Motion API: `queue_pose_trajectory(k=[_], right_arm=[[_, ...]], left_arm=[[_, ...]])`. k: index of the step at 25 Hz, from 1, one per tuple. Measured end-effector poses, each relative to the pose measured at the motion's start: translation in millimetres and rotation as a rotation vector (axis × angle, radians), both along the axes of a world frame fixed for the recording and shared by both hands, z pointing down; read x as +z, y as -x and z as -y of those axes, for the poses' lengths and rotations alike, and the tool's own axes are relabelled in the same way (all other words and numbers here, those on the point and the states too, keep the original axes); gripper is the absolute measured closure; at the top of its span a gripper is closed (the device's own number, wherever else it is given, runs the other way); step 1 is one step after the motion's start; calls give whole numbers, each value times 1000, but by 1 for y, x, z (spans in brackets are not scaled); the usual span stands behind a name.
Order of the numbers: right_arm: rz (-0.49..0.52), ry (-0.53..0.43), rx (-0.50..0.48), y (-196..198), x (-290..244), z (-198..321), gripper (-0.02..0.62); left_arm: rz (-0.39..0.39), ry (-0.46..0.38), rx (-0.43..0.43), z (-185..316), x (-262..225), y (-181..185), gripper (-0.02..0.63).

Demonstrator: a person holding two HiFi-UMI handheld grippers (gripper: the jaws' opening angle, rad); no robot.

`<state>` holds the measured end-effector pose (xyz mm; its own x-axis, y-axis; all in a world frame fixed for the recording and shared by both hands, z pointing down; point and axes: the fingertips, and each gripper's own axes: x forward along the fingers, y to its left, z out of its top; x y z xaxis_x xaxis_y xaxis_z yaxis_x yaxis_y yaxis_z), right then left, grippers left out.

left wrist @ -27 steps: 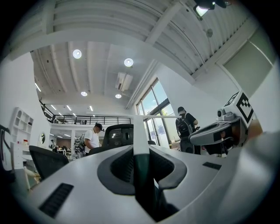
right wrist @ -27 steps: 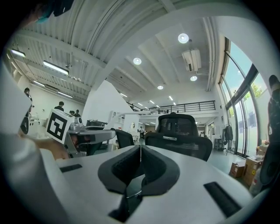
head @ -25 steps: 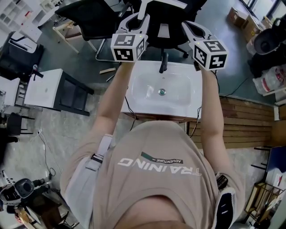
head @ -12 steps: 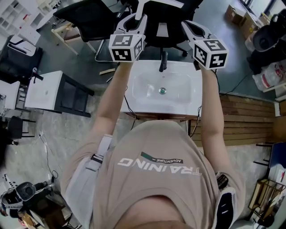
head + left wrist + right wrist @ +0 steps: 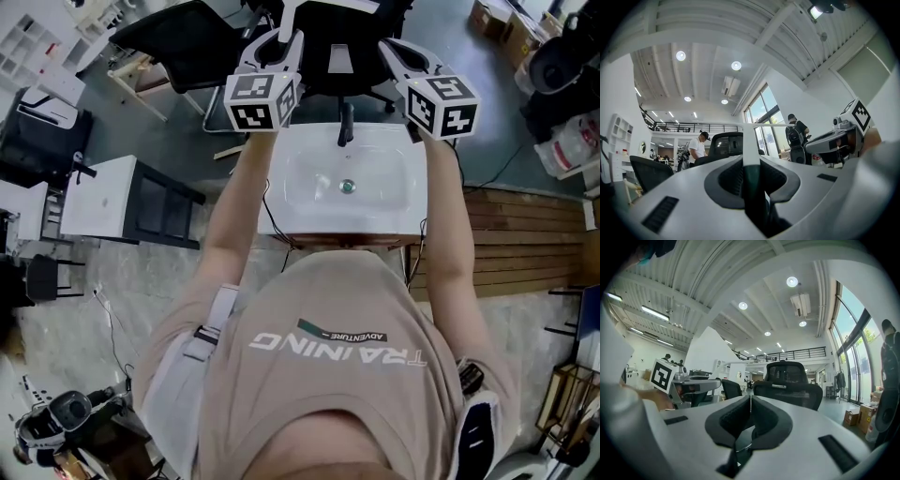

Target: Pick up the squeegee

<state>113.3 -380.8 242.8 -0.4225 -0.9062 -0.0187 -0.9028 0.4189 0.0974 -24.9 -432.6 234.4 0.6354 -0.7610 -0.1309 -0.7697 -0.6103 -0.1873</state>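
In the left gripper view a squeegee [image 5: 750,140] stands up from between the jaws, with a dark green grip low down, a white stem and a white crossbar on top. My left gripper [image 5: 751,161] is shut on that grip. The head view shows the left gripper [image 5: 291,39] held over the back left of a white sink [image 5: 309,211], and the squeegee's white stem [image 5: 292,17] rises from it. Over the sink's back right, my right gripper [image 5: 386,47] is apart from the squeegee. Its jaws [image 5: 750,401] meet along a thin line with nothing between them.
A black faucet [image 5: 346,127] stands at the sink's back edge. Behind the sink is a black office chair [image 5: 342,61]. A white cabinet [image 5: 98,197] is at the left, wooden pallets [image 5: 511,244] at the right. People stand far off in the room [image 5: 698,147].
Both grippers keep their places above the sink, the left one still shut on the squeegee. Only the head view has shifted a little.
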Motion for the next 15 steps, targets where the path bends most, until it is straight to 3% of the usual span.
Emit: queue_pose_trajectory(k=[15], right_arm=[[-7,-2,-4,0,0,-8,561]], left_arm=[[-19,0,7,-4,-2,0,522]])
